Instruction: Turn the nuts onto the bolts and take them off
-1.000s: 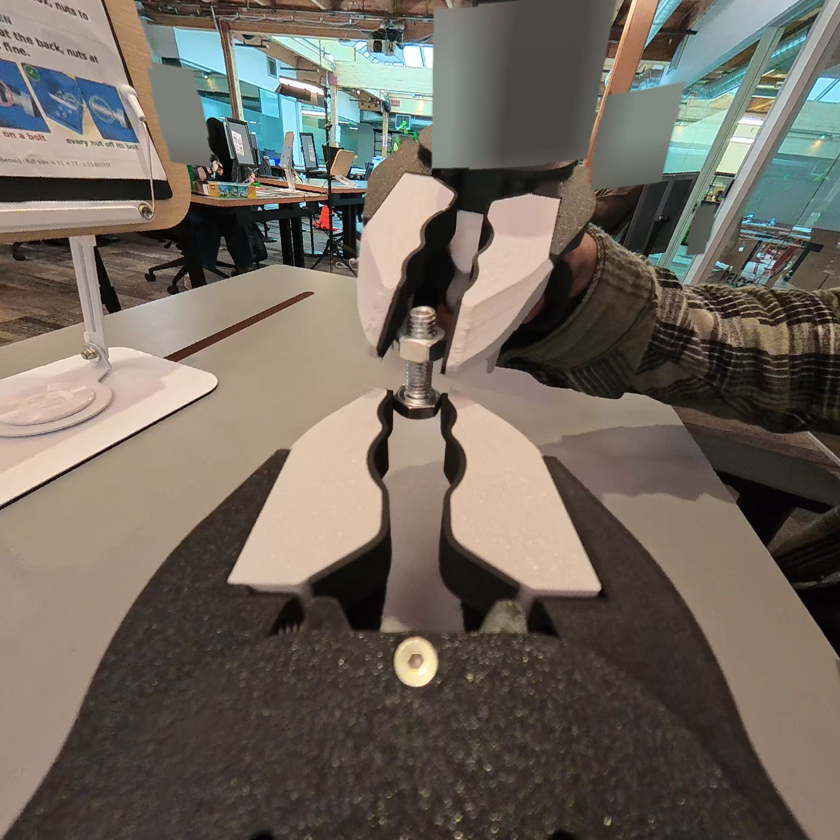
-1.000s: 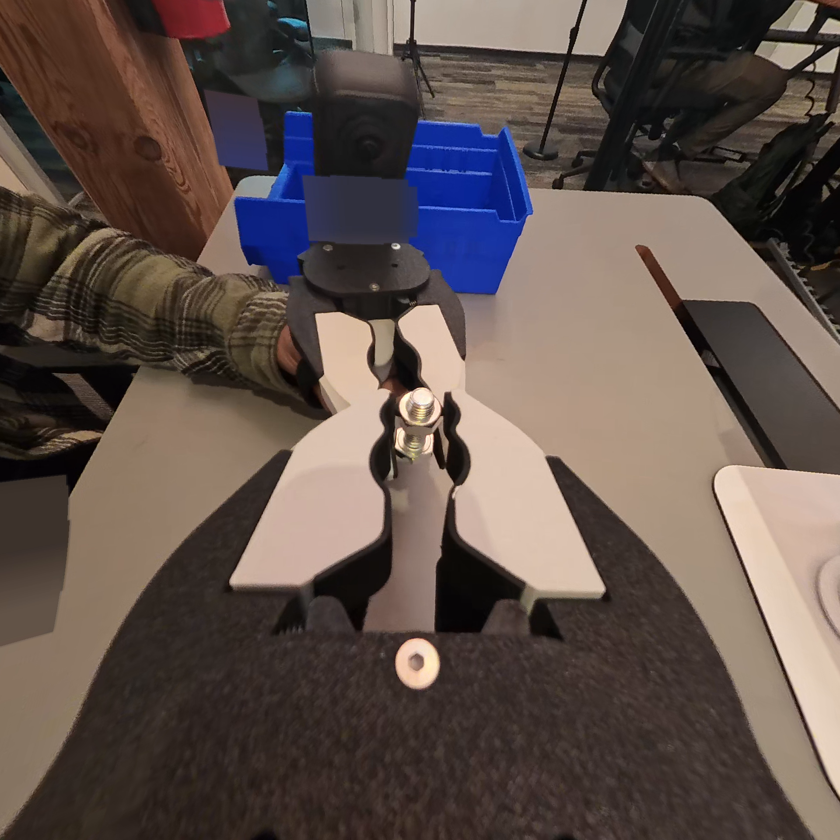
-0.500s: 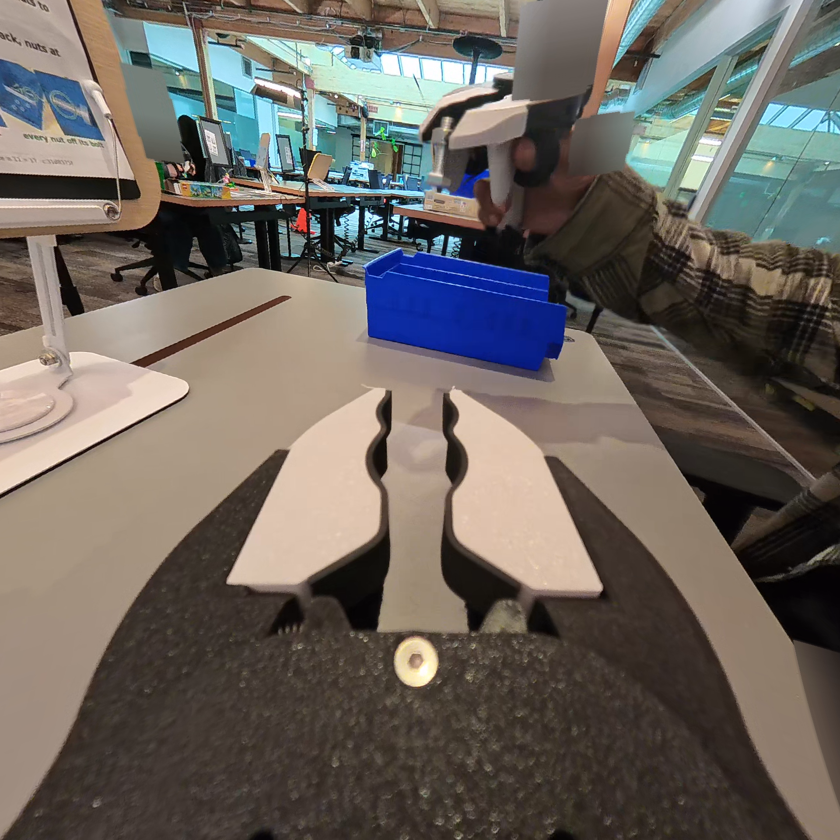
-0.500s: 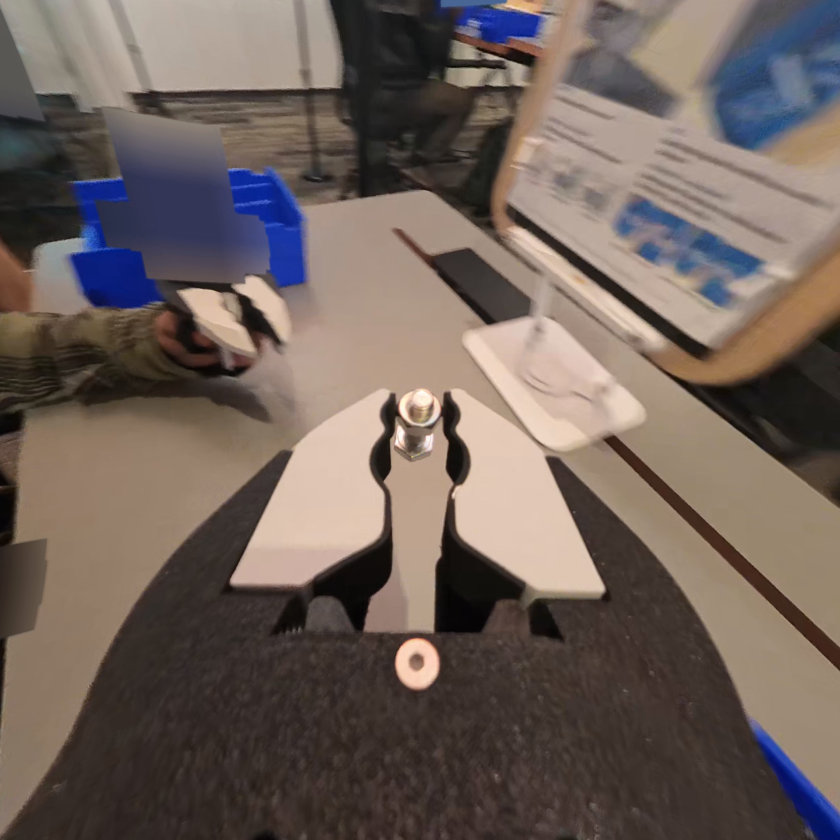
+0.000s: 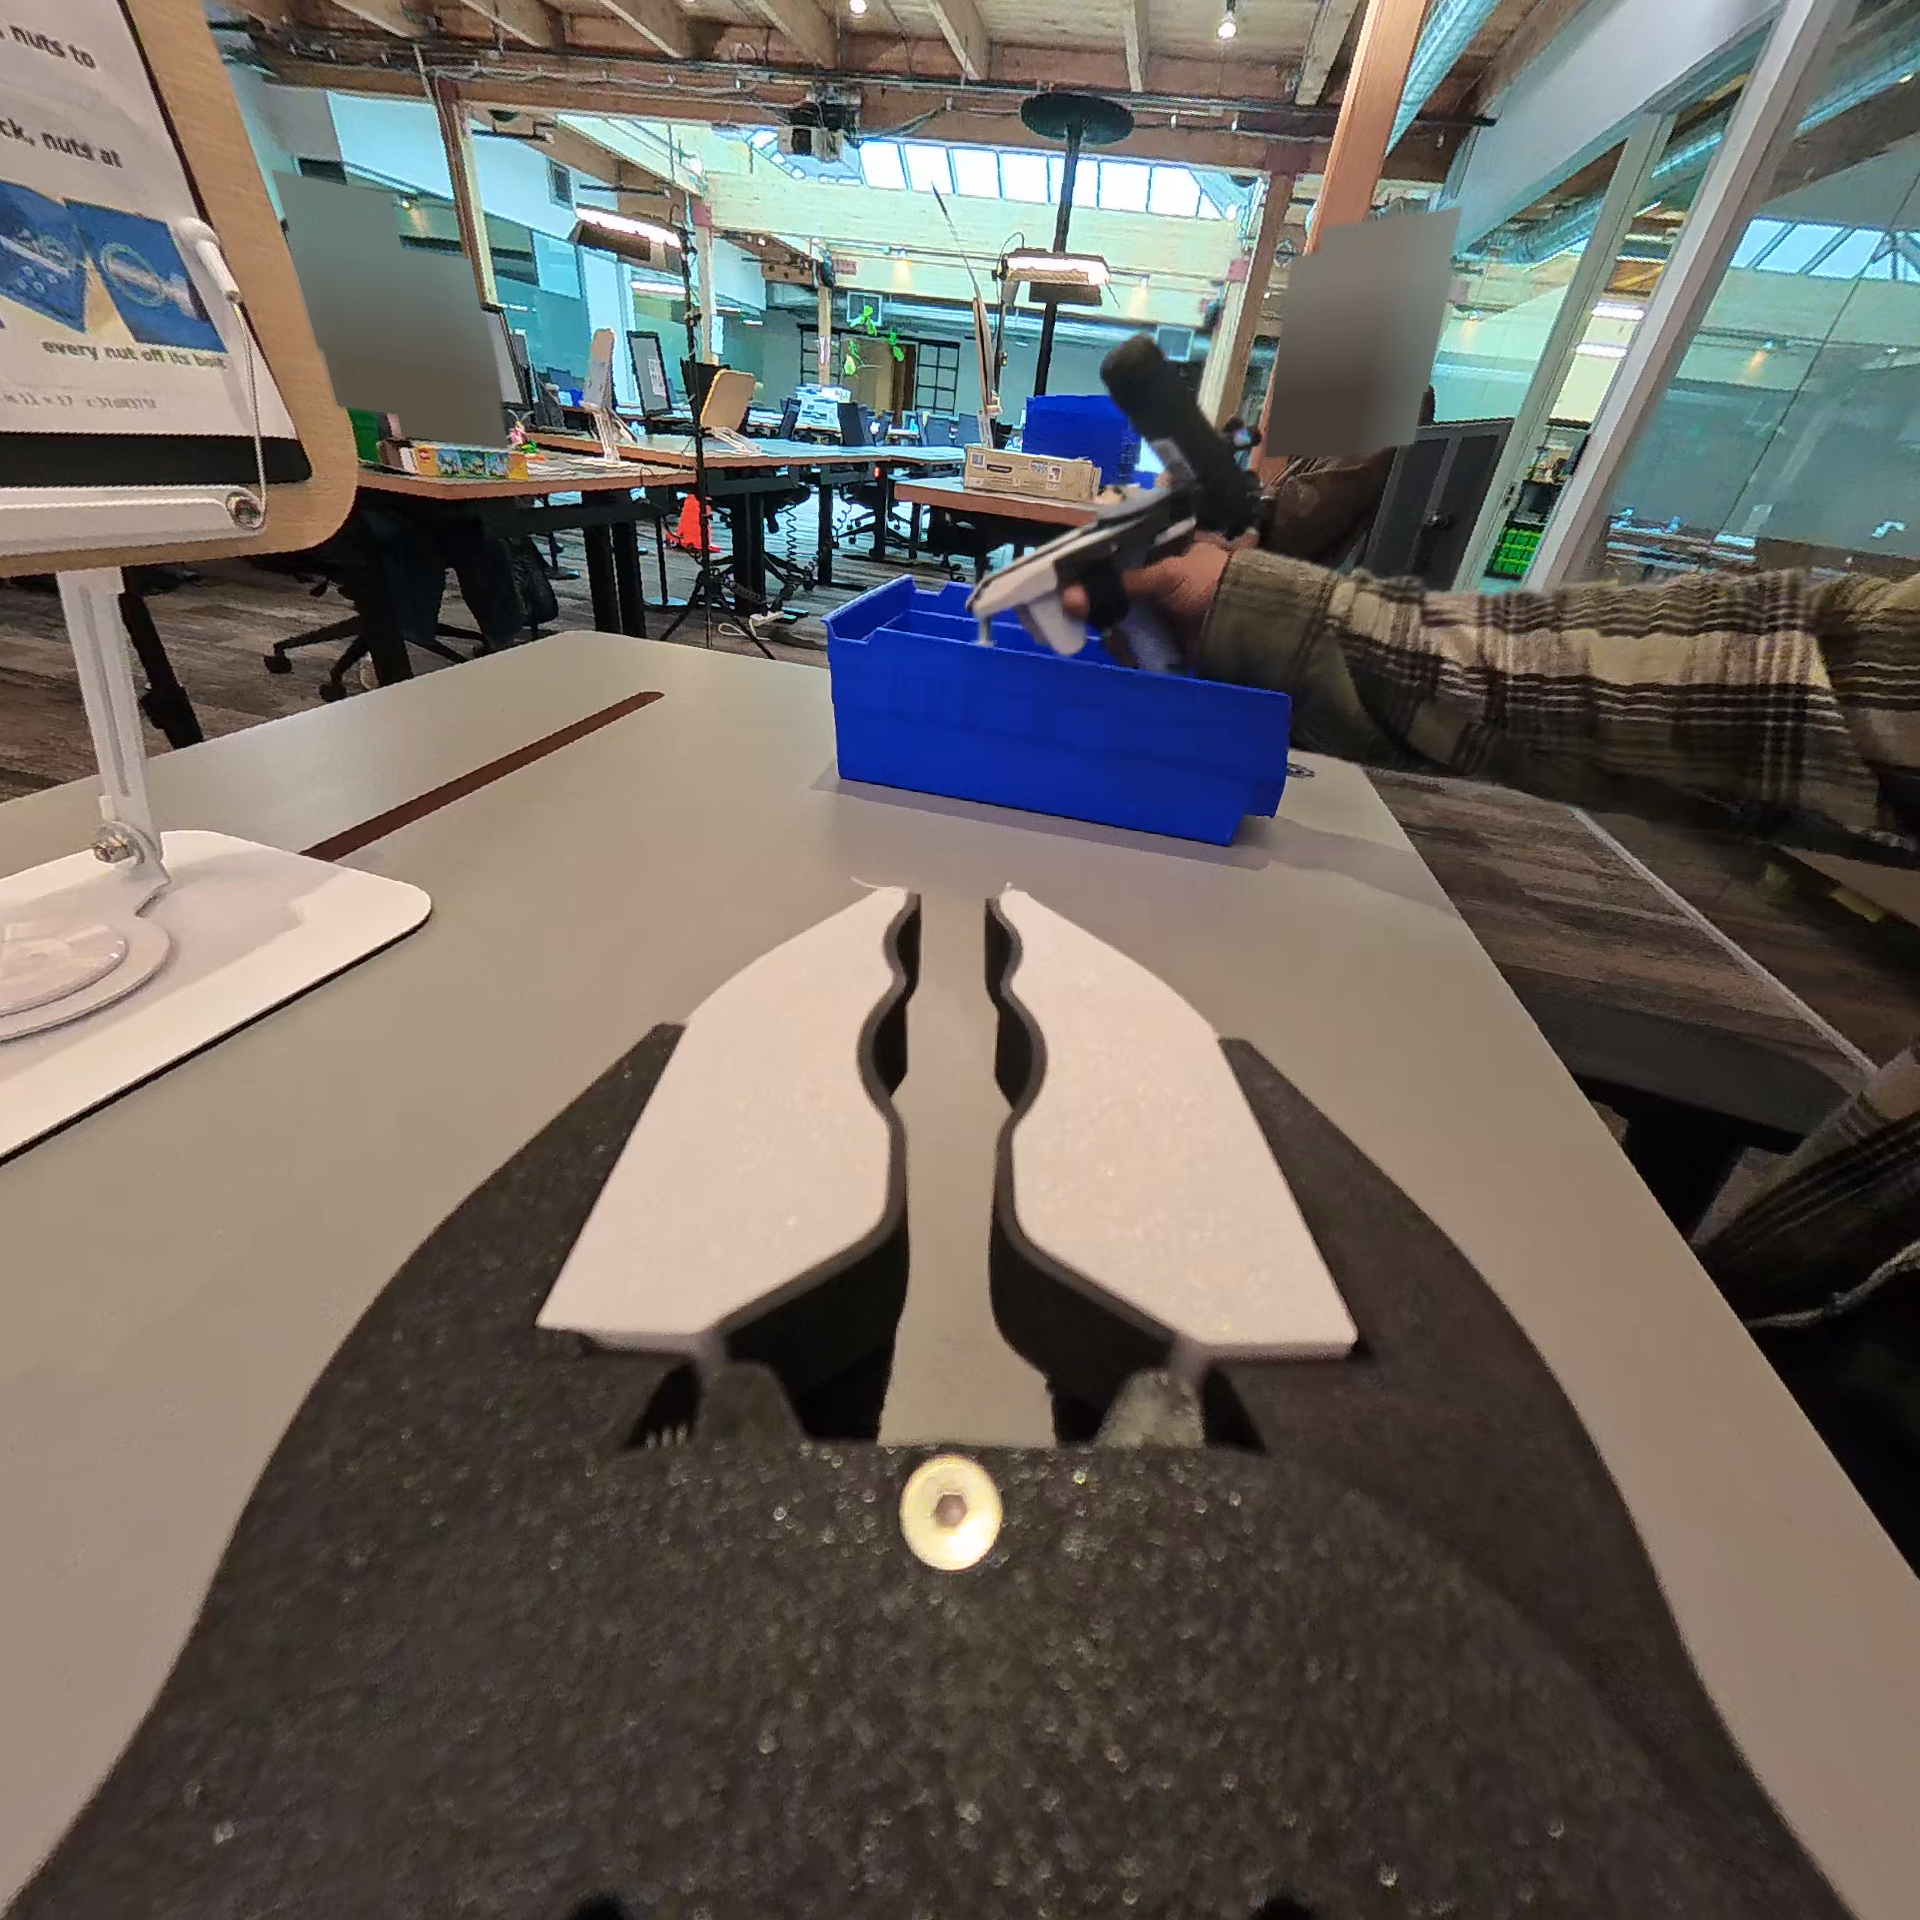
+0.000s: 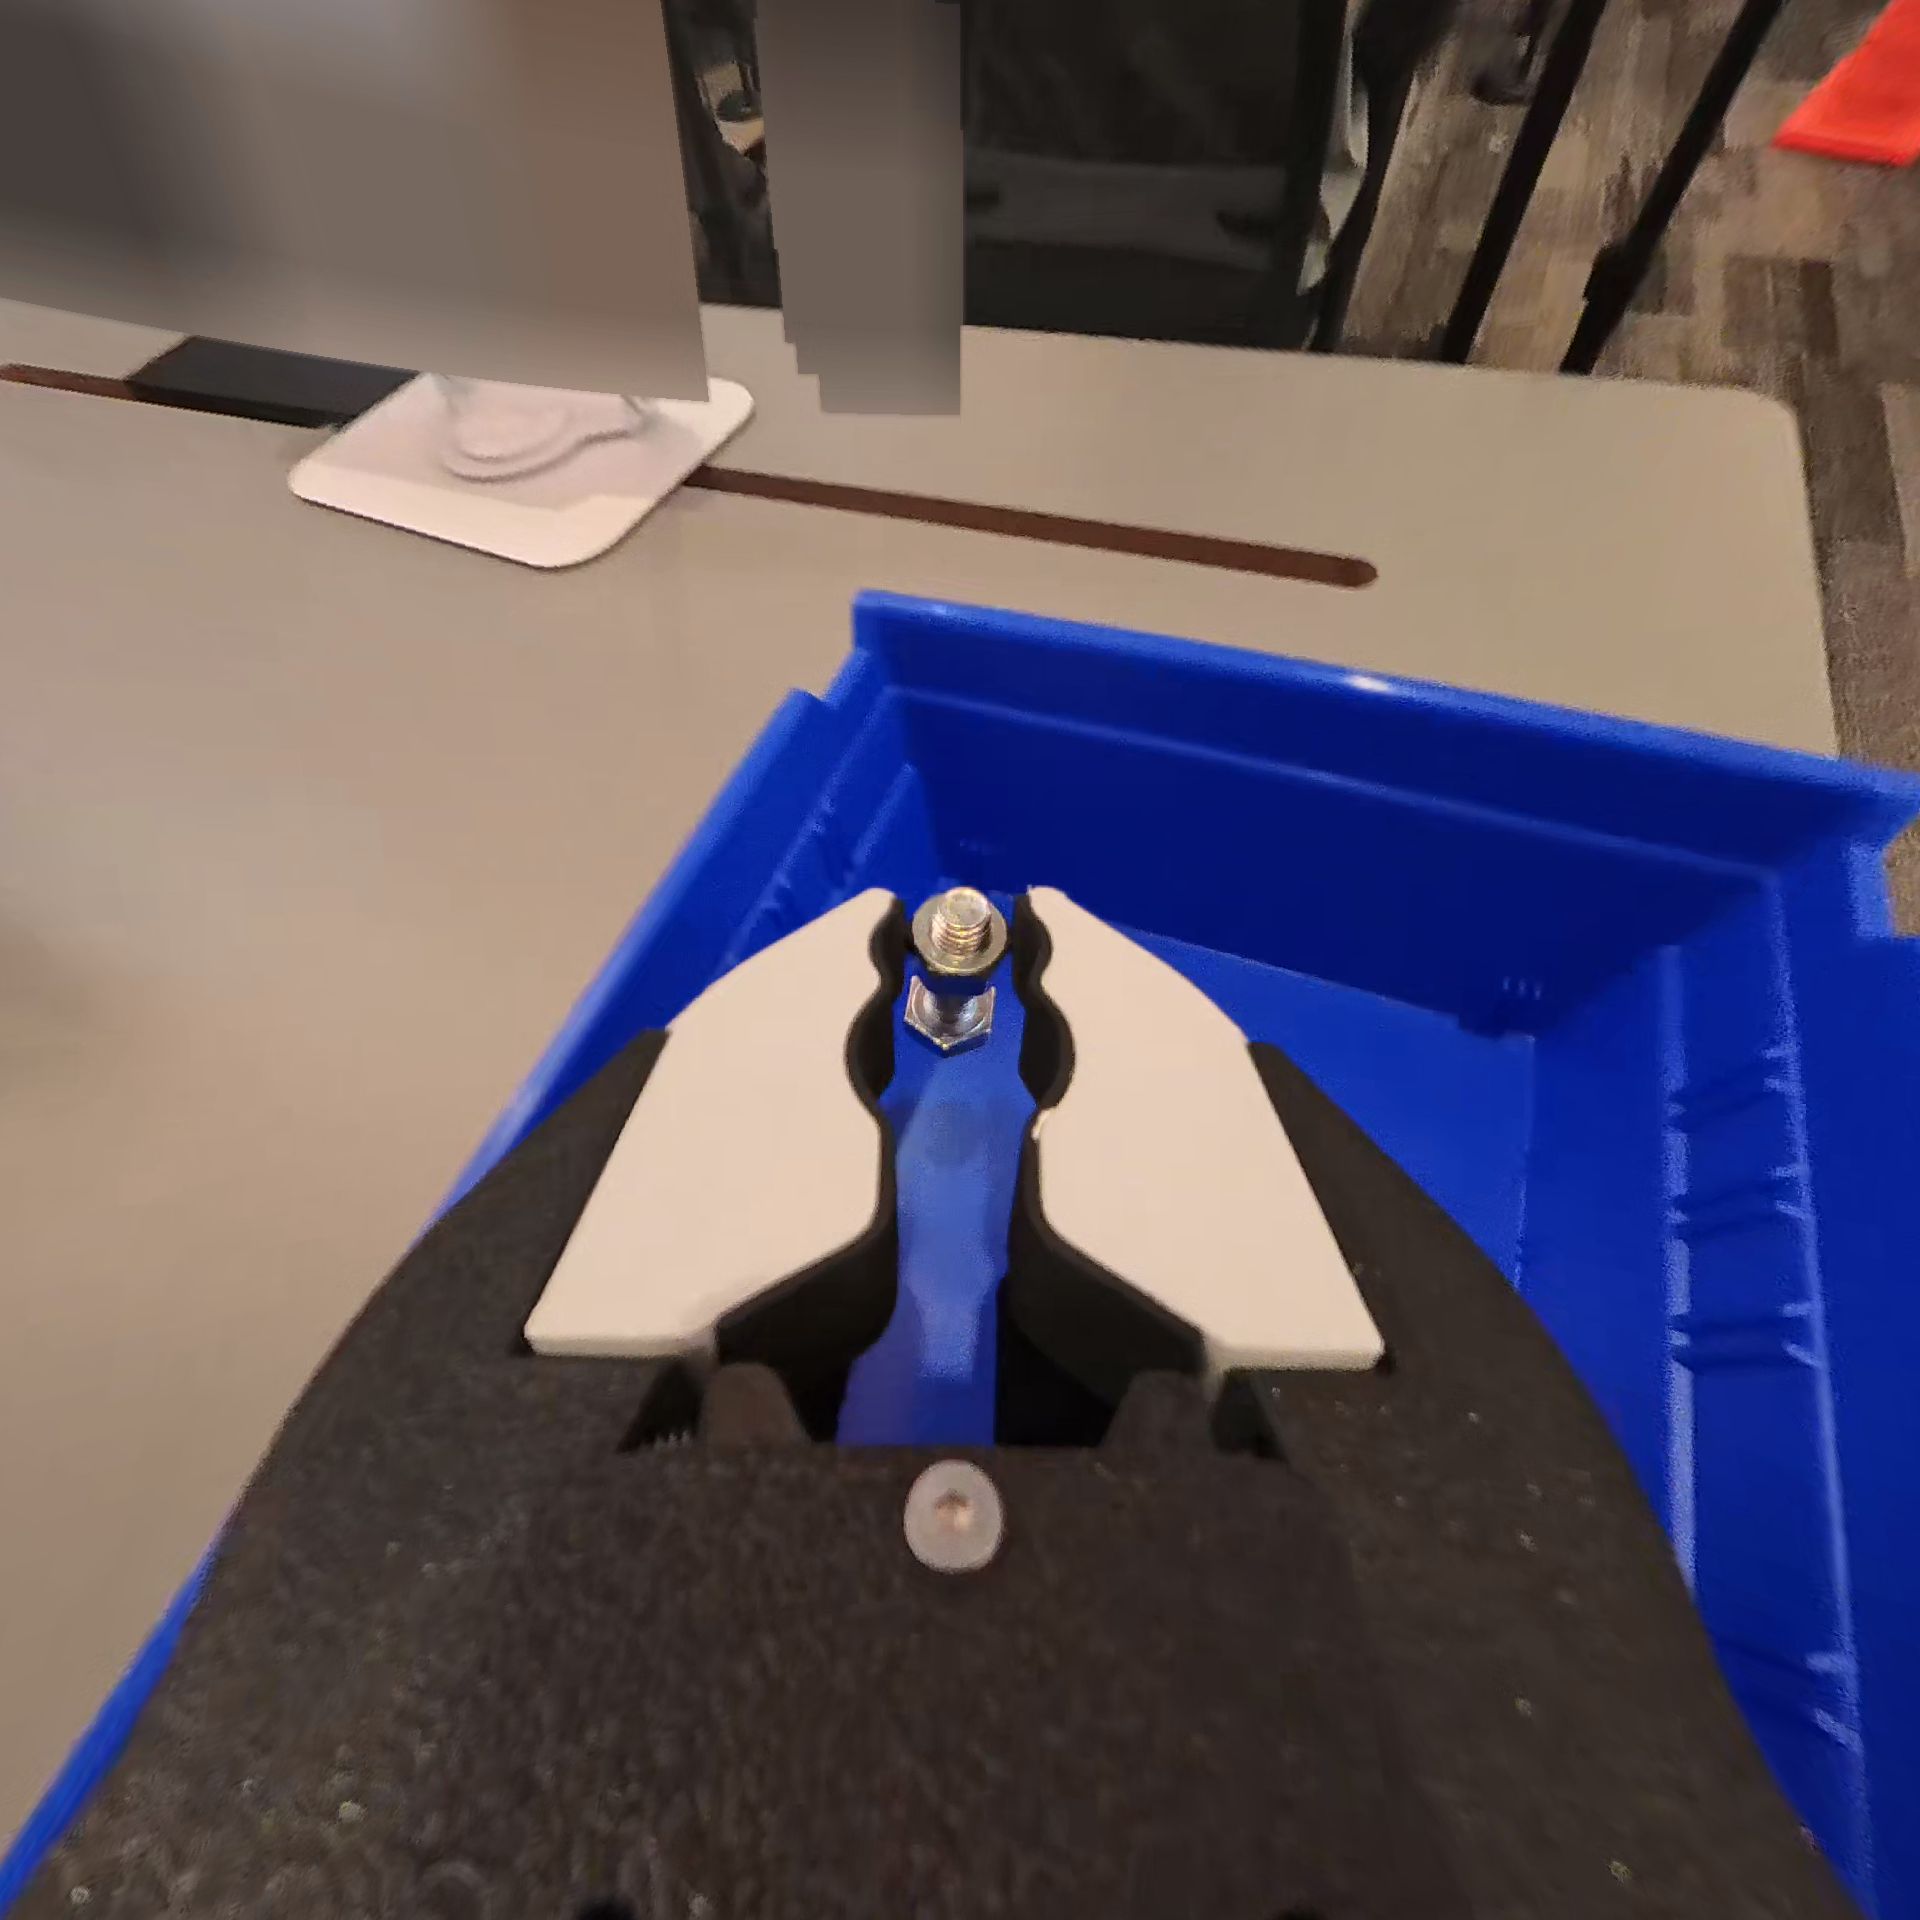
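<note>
In the right wrist view the right gripper (image 6: 956, 940) is clamped on a steel bolt (image 6: 954, 971), its tips pinching the nut (image 6: 958, 940) that sits threaded near the bolt's free end. The hex head points back toward the camera, low in the gap between the fingers. The pair hangs just inside the blue bin (image 6: 1455, 831), centre of frame. That reads as an assembled piece being carried over for dropping, with the release not yet made.

The bolt is bright zinc-coloured metal with crisp threads. The nut is six-sided, which suits the scalloped black inner edges of the fingers. The fingers are flat and pale with a matte finish, and the gripper body is coarse black. The bin is glossy moulded plastic with ribbed walls.

In the left wrist view the left gripper (image 5: 951, 894) holds nothing. Its fingers are parted by a narrow gap over the smooth grey worktop (image 5: 623, 935), lower centre. It probably waits there, clear of the bin (image 5: 1049, 743), for the next bolt. A white stand base (image 5: 208, 956) sits at the left edge
</note>
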{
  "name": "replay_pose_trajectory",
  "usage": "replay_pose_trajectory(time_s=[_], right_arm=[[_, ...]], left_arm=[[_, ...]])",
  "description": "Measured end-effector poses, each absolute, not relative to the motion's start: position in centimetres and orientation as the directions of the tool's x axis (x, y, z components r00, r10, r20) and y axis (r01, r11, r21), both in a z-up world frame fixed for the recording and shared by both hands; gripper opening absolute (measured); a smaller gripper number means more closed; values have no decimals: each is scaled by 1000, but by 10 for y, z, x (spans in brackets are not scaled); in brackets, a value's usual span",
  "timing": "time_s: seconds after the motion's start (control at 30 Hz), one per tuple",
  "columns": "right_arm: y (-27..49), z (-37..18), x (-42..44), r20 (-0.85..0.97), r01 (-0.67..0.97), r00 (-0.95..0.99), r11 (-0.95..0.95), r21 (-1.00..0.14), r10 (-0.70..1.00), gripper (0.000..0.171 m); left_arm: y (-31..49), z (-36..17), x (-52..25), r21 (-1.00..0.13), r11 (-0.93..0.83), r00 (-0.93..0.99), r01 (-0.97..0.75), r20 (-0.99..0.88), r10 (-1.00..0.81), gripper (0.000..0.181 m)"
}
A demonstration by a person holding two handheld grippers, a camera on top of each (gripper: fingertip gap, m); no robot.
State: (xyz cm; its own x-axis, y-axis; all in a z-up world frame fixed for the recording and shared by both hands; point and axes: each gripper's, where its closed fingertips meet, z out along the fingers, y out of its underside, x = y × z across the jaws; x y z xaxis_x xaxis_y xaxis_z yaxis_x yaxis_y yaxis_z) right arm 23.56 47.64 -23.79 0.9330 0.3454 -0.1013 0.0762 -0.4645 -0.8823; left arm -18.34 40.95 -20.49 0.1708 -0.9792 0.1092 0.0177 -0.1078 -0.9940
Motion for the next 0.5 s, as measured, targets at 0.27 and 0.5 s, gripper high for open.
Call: replay_pose_trajectory(time_s=[0.27, 0.5], right_arm=[[479, -286, 254, -107, 87, 950, -579, -811, 293, 20], [473, -306, 255, -91, 129, 948, -630, -766, 305, 22]], left_arm=[[412, -209, -184, -993, -114, 173, 13, 114, -978, 7], [411, -210, -184, -993, -115, 167, 4, 114, -979, 6]])
